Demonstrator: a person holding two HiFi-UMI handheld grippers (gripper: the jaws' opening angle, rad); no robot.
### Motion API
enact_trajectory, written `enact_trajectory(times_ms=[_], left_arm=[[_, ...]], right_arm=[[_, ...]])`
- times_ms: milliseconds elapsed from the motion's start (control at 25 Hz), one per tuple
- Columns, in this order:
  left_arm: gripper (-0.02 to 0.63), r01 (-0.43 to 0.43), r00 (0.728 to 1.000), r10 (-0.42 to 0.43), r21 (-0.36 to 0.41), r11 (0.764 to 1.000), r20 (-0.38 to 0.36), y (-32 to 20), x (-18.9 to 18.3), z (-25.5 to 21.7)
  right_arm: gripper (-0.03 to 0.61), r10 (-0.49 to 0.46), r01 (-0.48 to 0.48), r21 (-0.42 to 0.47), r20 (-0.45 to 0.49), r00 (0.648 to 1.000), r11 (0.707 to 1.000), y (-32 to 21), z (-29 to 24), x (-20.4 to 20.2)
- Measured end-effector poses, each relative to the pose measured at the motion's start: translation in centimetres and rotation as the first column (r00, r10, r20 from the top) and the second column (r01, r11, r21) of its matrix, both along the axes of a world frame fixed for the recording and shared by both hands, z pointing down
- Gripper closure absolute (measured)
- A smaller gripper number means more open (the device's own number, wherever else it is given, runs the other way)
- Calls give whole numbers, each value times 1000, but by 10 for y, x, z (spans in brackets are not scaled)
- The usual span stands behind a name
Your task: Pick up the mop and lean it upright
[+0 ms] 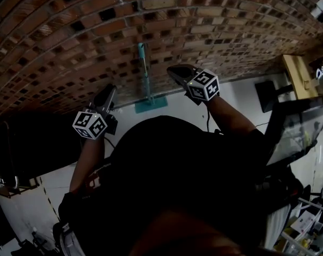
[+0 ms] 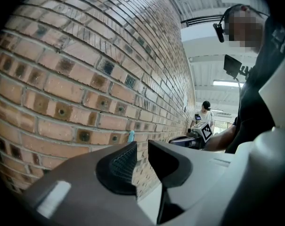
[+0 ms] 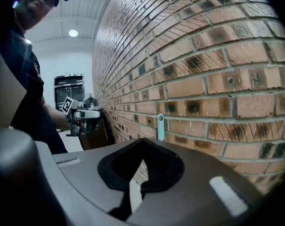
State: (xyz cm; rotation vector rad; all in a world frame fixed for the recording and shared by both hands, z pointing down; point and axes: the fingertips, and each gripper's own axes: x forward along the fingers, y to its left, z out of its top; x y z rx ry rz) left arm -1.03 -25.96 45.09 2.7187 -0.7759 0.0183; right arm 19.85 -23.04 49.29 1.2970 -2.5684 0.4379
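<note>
The mop stands upright against the brick wall, its teal handle [image 1: 144,68] rising from a teal head [image 1: 150,104] on the pale floor. Neither gripper touches it. My left gripper [image 1: 107,96] hovers to the left of the mop, its jaws slightly apart with nothing between them. My right gripper [image 1: 177,73] hovers to the right of the handle, shut and empty. The handle's tip [image 2: 131,136] peeks above my left gripper [image 2: 142,147] in its own view. In the right gripper view the tip [image 3: 160,126] shows just beyond my right gripper [image 3: 142,147].
The brick wall [image 1: 70,41] fills the far side. A dark cabinet [image 1: 22,153] stands at the left. At the right are a wooden unit [image 1: 297,76], a black stand [image 1: 268,95] and a screen [image 1: 297,127]. Another person [image 2: 206,117] stands far off along the wall.
</note>
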Motion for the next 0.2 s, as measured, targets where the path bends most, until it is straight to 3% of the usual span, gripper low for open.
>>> enact_trajectory(times_ms=[200], left_arm=[[543,-2,1000,2,7,1000,-1,-2,0,-4]], right_arm=[[566,-2,2,15,-10,1000,1000,-3,-1,1]])
